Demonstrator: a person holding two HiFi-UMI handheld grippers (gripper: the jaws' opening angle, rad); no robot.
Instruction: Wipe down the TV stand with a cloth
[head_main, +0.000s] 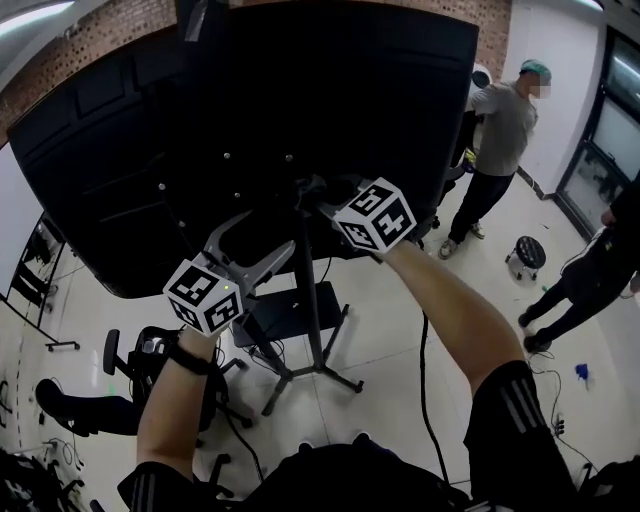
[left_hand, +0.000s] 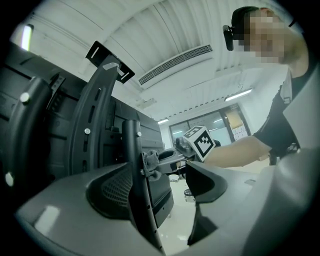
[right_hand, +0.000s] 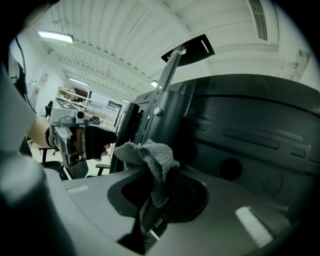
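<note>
1. Pinching the grey cloth in your right hand-held gripper, you have its jaws closed on a bunched fold. A loose flap hangs free to drag over the metal.
2. You hold that cloth high on the TV stand, against its upright pole. It sits just below the back of the black TV, about where the mount meets the pole. From that contact, I judge this to be the stretch being wiped now.
3. Your left hand-held gripper is spread wide and carries nothing. The pole stands between its jaws, close to the pad at that view's left. It looks placed to steady the stand while the other side rubs, though I cannot tell whether the pad actually touches.
4. The stand's small shelf and its legs on the floor lie well below the cloth. By my reckoning those parts are not yet reached.
5. No writing can be read. The left marker cube and the right marker cube carry only black-and-white square patterns. The TV's back shows no brand or label I can make out.
</note>
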